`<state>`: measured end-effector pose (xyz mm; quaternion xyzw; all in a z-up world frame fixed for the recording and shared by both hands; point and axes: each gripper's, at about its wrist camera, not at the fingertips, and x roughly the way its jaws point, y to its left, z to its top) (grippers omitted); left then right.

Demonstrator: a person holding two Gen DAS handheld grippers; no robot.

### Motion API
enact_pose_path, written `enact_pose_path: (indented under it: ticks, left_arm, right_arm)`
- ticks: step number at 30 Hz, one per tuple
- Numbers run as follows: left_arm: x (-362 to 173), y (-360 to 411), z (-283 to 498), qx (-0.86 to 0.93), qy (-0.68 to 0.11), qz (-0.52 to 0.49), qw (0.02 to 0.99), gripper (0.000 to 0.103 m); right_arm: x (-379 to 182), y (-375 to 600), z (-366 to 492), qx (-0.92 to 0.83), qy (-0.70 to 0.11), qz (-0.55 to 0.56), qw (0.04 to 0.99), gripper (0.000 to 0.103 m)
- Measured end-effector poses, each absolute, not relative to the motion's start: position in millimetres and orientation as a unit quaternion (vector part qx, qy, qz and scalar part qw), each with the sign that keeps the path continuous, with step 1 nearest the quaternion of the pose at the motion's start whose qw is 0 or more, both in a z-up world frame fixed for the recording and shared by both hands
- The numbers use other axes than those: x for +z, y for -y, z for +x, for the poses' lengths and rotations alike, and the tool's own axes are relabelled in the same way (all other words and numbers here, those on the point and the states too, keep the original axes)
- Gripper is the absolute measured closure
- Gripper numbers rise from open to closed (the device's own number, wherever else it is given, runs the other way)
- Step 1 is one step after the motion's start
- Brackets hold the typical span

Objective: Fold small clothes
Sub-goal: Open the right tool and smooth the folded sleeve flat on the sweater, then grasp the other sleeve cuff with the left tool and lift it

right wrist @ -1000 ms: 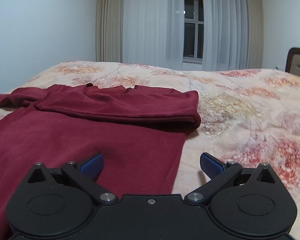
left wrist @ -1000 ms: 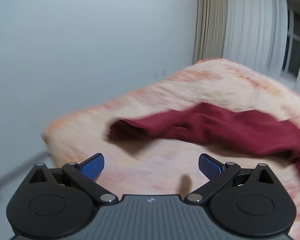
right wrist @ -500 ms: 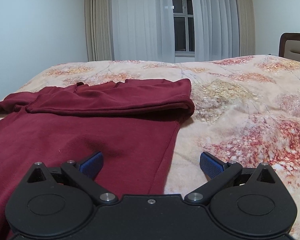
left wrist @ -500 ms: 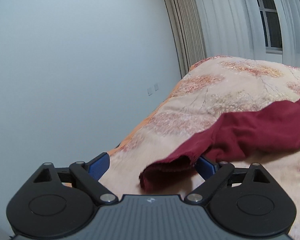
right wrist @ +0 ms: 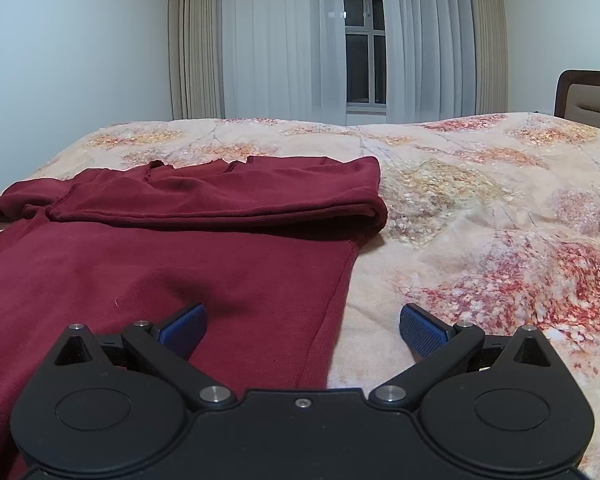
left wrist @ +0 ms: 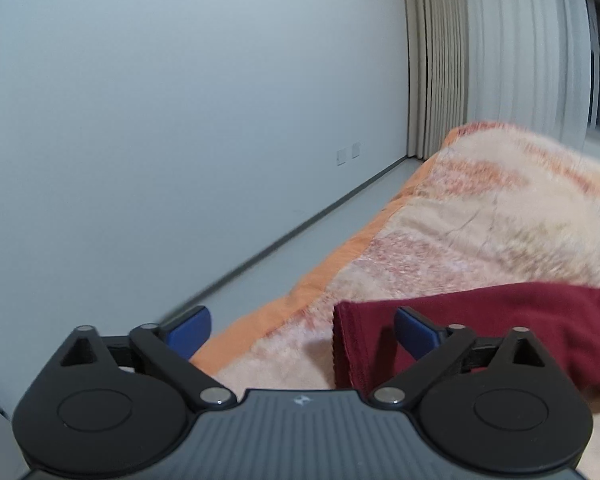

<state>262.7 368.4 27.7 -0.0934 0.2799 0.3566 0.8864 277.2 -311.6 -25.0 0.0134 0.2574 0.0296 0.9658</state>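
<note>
Maroon shirt [right wrist: 172, 264] on bedspread [right wrist: 479, 216], L gripper [left wrist: 301, 332] jaws opening, R gripper [right wrist: 303, 326] jaws wide, both empty.

The maroon garment [right wrist: 172, 272] ran off the left and bottom edges of the right wrist view, its near hem hidden behind the gripper body. In the left wrist view, the bedspread [left wrist: 499, 216] was smeared by blur, and the wall sockets [left wrist: 347, 155] were too small to read.
</note>
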Motion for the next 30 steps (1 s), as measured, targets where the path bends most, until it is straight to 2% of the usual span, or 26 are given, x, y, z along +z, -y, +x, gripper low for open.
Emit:
enact_pose_path:
  ticks: [6, 9, 15, 19, 22, 26, 30]
  left_arm:
    - [15, -368, 231, 0.319, -0.284, -0.21, 0.879, 0.001]
    - [11, -364, 227, 0.32, -0.273, -0.219, 0.88, 0.004]
    - [16, -349, 246, 0.328, -0.277, -0.184, 0.884, 0.04]
    - [20, -341, 253, 0.319, -0.289, -0.18, 0.884, 0.078]
    - [24, -341, 256, 0.324, -0.29, -0.191, 0.88, 0.092]
    - [44, -344, 256, 0.326, -0.274, -0.201, 0.882, 0.098]
    - [77, -343, 261, 0.315, -0.252, -0.203, 0.892, 0.098]
  right_arm:
    - [-26, 312, 276, 0.031, -0.255, 0.016, 0.966, 0.0]
    - [-26, 313, 276, 0.031, -0.254, 0.018, 0.967, 0.0]
    - [-26, 313, 275, 0.031, -0.253, 0.02, 0.967, 0.0]
    - [-26, 313, 275, 0.031, -0.251, 0.023, 0.967, 0.0]
    - [-25, 313, 274, 0.032, -0.25, 0.026, 0.967, 0.0]
    - [-26, 314, 274, 0.032, -0.247, 0.029, 0.968, 0.0]
    - [-27, 315, 273, 0.033, -0.244, 0.033, 0.969, 0.0]
